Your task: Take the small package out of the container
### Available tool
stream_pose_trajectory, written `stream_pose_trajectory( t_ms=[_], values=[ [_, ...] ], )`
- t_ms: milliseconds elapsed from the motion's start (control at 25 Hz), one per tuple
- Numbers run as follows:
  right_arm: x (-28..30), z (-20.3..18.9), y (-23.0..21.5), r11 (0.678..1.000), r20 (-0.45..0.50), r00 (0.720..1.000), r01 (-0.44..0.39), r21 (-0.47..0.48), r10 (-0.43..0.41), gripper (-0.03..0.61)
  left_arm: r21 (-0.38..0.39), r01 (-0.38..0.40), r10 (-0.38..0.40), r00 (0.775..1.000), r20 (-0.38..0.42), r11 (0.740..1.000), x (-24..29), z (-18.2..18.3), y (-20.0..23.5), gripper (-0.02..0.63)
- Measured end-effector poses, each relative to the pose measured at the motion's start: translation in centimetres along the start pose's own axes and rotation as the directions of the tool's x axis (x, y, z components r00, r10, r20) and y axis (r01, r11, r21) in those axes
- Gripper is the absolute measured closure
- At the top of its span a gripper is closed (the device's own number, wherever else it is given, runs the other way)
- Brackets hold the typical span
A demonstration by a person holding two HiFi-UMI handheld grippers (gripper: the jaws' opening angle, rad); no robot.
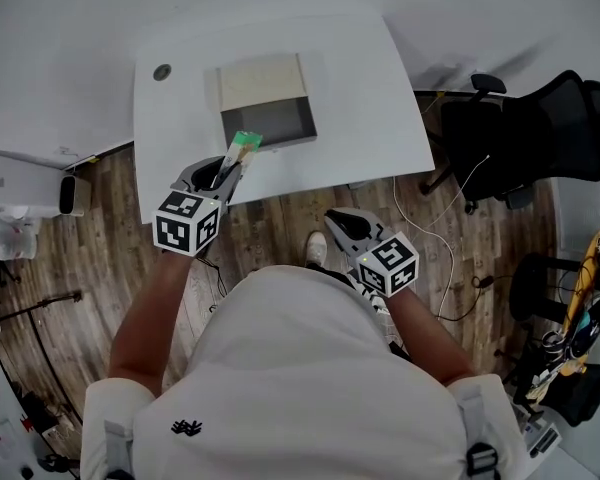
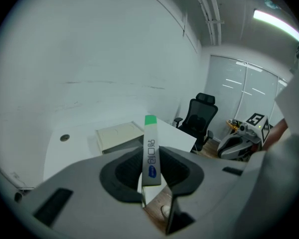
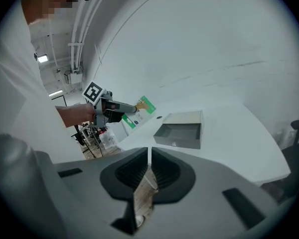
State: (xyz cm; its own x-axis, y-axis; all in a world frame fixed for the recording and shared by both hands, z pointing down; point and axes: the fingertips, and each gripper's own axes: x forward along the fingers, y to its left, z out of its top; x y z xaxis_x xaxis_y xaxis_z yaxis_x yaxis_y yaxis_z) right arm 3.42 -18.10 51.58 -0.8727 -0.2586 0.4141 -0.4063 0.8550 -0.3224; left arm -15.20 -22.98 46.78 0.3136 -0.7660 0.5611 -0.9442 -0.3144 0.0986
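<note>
Now, head view: we note left tool (image 1: 228, 168) pinching small package (image 1: 244, 146), outside container (image 1: 267, 118), above tabletop (image 1: 370, 98). Left gripper view: pinch sits low on package; we advise steady hold. Right gripper view: right tool (image 3: 148, 171) pressed together, empty.

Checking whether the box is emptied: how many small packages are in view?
1. The small package is clamped in the left gripper, held outside the open box. The box's floor is partly hidden, so another may lie unseen.
</note>
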Motion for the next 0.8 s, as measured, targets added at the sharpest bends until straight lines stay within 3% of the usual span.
stream_pose_trajectory(
  t_ms=[800],
  values=[
    [1.5, -0.8, 8.6, 0.997, 0.019, 0.998, 0.056, -0.047, -0.055, 0.563, 0.016, 0.103, -0.104, 0.992, 0.068, 0.995, -12.1, -3.4, -1.9, 0.517]
  ],
)
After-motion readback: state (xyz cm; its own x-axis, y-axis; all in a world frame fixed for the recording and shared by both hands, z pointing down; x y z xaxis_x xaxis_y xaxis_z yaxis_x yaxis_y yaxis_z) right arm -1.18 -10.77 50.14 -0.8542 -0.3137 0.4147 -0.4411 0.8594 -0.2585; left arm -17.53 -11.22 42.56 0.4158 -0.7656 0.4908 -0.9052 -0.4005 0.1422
